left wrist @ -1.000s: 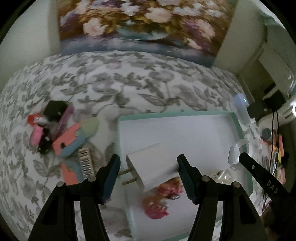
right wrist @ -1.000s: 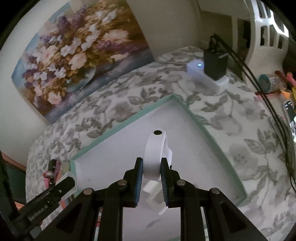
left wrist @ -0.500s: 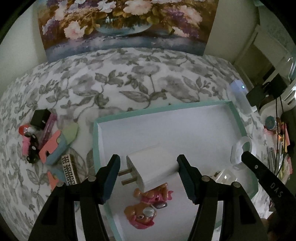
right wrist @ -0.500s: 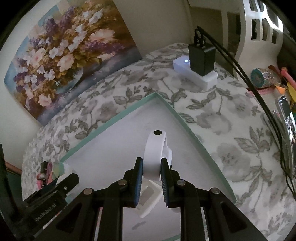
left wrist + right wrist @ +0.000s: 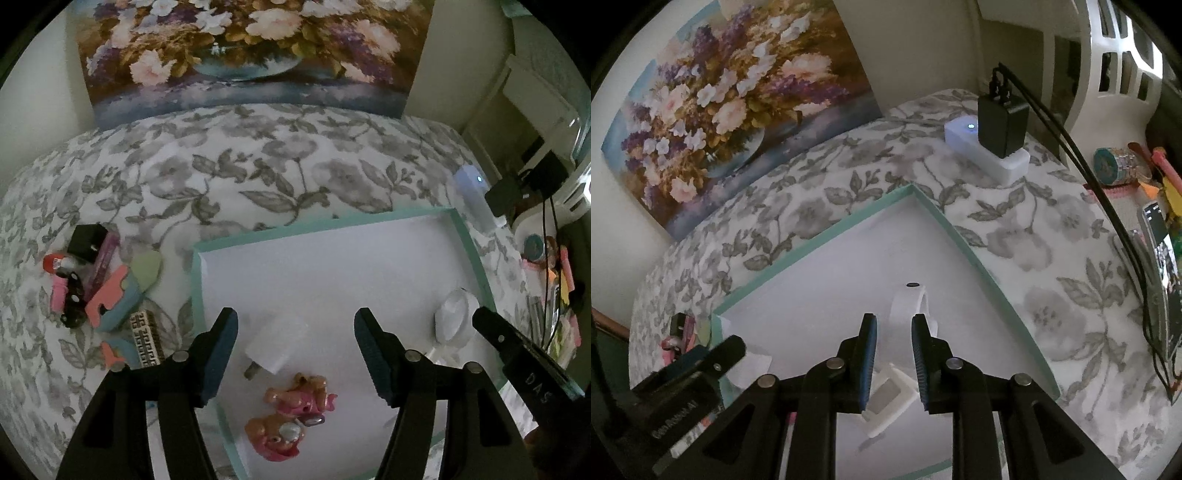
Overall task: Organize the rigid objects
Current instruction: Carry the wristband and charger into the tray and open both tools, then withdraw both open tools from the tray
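A white tray with a teal rim (image 5: 369, 220) lies on the floral bedspread. My left gripper (image 5: 295, 339) is open above the tray; a white plug charger (image 5: 275, 345) lies on the tray floor below it, free of the fingers. Two pink toy figures (image 5: 291, 417) lie just in front of it. My right gripper (image 5: 894, 345) has its jaws slightly apart around a white ring-shaped holder (image 5: 909, 306), which rests in the tray near its right rim (image 5: 993, 280). The holder also shows in the left wrist view (image 5: 452, 319).
A pile of small things lies left of the tray: pink and blue foam pieces (image 5: 110, 302), a black block (image 5: 86, 240), a patterned box (image 5: 146, 338). A white power strip with a black adapter (image 5: 993, 144) sits behind the tray. Cables and desk clutter (image 5: 1145, 206) are on the right.
My left gripper opened wider and let the white charger drop onto the tray floor. My right gripper's jaws parted from the white holder, which now rests lower in the tray.
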The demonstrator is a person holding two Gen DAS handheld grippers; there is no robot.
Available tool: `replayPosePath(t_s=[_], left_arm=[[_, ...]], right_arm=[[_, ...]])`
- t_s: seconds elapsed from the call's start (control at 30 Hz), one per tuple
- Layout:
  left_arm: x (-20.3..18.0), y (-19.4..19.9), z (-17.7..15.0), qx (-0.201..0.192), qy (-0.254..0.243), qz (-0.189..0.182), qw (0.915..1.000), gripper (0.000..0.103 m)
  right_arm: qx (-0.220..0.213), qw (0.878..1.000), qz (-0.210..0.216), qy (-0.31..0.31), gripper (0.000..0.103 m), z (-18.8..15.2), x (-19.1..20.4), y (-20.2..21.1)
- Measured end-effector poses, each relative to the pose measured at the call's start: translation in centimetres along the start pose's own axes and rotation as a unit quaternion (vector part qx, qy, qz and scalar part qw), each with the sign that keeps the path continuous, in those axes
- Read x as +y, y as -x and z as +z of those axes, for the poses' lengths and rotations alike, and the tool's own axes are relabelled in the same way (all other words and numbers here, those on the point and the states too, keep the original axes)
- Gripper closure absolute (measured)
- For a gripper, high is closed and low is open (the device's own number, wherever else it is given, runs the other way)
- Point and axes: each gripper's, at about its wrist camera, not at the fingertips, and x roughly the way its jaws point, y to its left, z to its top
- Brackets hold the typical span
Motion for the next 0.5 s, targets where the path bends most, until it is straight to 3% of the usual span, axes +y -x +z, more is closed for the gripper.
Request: replayPosePath(t_s=[0.1, 0.17, 0.3, 0.33, 0.4, 0.5], left_arm=[[0.7, 0.2, 0.1, 0.003, 0.011, 0.007, 0.9999, 0.023], [1.2, 0.2, 0.1, 0.006, 0.016, 0.013, 0.9998, 0.023], [2.1, 0.0, -0.1, 0.015, 0.027, 0.03, 0.9991, 0.021], [2.4, -0.1, -0.2, 0.018, 0.03, 0.036, 0.9987, 0.013], [2.9, -0.2, -0.4, 0.019, 0.035, 0.044, 0.9983, 0.007], [3.6, -0.5, -0.6, 0.026, 0.043, 0.049, 0.9975, 0.007]], right_arm=[[0.003, 1.0, -0.006, 0.006, 0.07, 0.1, 0.3, 0.2], [0.0, 1.0, -0.016, 0.015, 0.044, 0.0, 0.7, 0.5], [0.001, 0.999, -0.019, 0.027, 0.039, -0.2, 1.3, 0.6], [0.002, 0.999, -0.021, 0.029, 0.036, -0.3, 1.5, 0.6], [0.003, 0.999, -0.025, 0.035, 0.033, -0.4, 1.7, 0.5], [0.004, 0.999, -0.029, 0.04, 0.026, -0.6, 1.9, 0.3]])
